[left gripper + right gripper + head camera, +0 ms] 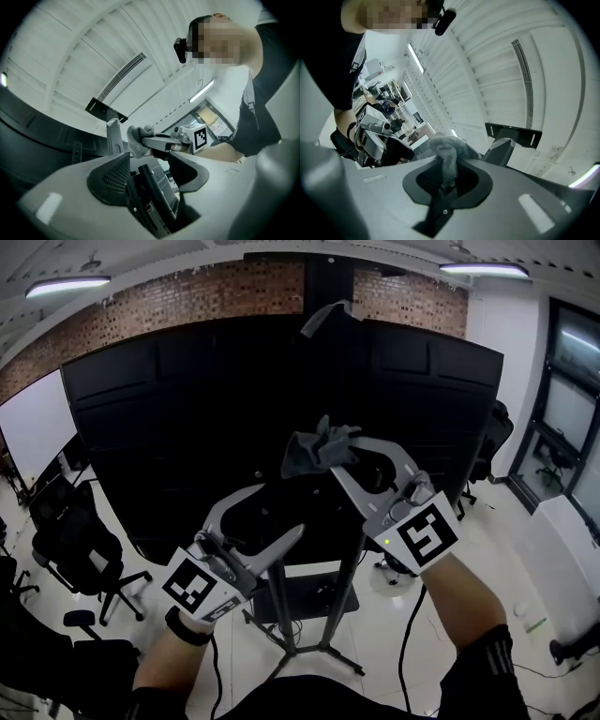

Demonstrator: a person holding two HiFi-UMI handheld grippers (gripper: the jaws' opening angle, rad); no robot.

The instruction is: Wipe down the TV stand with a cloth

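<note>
We hold the grey cloth [314, 448] in the right gripper [330, 454], a little above the middle of the head view and in front of the large black panel [187, 427] that the TV stand [292, 620] carries. In the right gripper view the jaws are closed on a fold of it, and the rest bunches up past the tips. The left gripper [282, 510] sits lower left of centre. In its own view its jaws stand apart with nothing between them.

In the left gripper view the cloth lies just beside a grey upright post [112, 136] under a black bracket [105, 110]. We cannot tell whether it touches the post or the panel.

As for progress, we judge the wiping to be somewhere in its upper part. The cloth is up at panel height, and both gripper views look towards the ceiling. No surface shows a streak, a damp patch or a line of dust, so we cannot say which parts are already done.

The lower parts sit well below the cloth, in the lower middle of the head view. These are the slanted poles, the dark shelf [314, 596] between them and the spread feet. If they have not yet been wiped, they are what remains.
</note>
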